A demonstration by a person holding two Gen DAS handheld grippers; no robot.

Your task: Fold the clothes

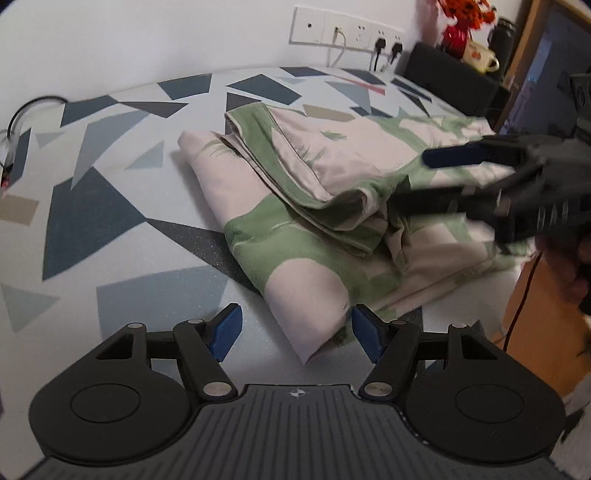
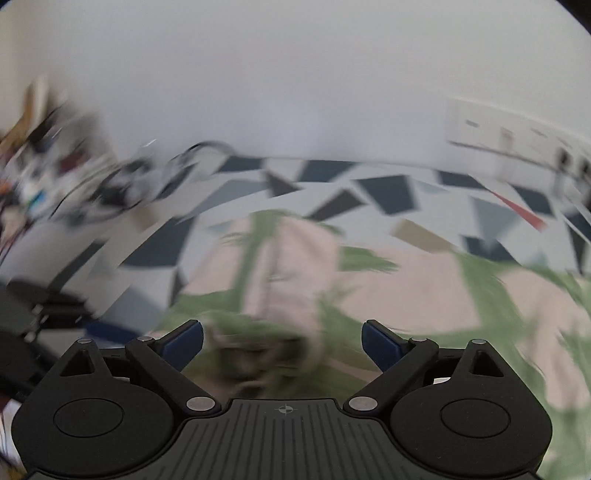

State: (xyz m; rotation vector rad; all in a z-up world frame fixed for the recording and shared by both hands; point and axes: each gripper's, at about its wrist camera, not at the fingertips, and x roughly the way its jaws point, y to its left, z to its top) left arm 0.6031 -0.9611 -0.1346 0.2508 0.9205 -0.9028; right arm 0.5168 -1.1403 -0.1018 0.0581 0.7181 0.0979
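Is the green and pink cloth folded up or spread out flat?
Folded. The green and pink cloth lies in stacked layers on the patterned table, with doubled edges showing, though the top layers look loose.

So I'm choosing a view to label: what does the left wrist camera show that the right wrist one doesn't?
Left wrist only: the right claw seen from outside, open over the fold; red flowers and a mug. Right wrist only: blurred clutter at the table's far left. Both: the green and pink cloth on the patterned table cover, wall sockets, and each camera's own open claw, like the left claw.
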